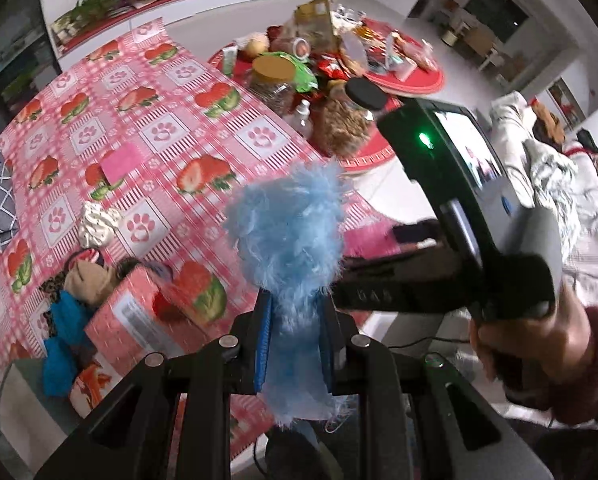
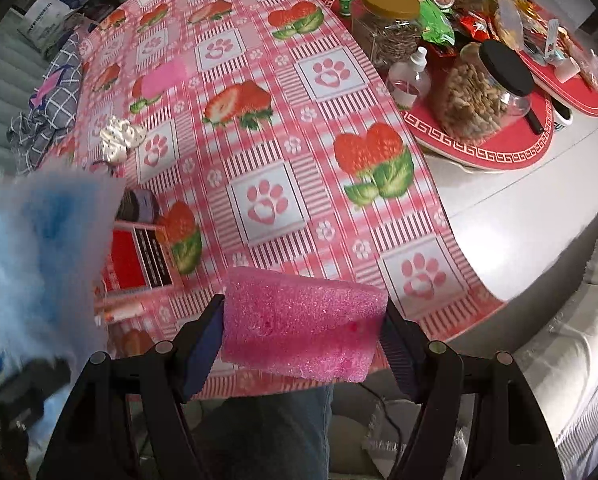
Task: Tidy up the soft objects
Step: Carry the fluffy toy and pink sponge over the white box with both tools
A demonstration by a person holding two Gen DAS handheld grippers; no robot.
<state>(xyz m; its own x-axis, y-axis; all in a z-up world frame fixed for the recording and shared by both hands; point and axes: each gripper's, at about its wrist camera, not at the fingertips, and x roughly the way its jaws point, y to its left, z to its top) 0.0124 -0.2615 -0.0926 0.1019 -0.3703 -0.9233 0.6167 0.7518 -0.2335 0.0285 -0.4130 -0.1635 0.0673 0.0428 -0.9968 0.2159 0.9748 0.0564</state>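
Lower centre, left wrist view: blue fluffy cloth (image 1: 295, 240) is pinched upright by the left gripper (image 1: 297, 344)
Lower centre, right wrist view: pink sponge (image 2: 303, 328) is clamped by the right gripper (image 2: 303, 340), above the table's near edge
Step judged: both soft items are being carried
Next move: release into the pink box (image 1: 139, 312) at lower left is called for

My left gripper (image 1: 295, 344) is matte black, with blue ribbed pads on its fingers (image 1: 262, 344) and round silver screws on the linkage. My right gripper (image 2: 303, 340) matches it, carrying a grey body, a small screen and a green light. My hand (image 1: 527, 356) is bare-skinned under a maroon sleeve (image 1: 595, 364).
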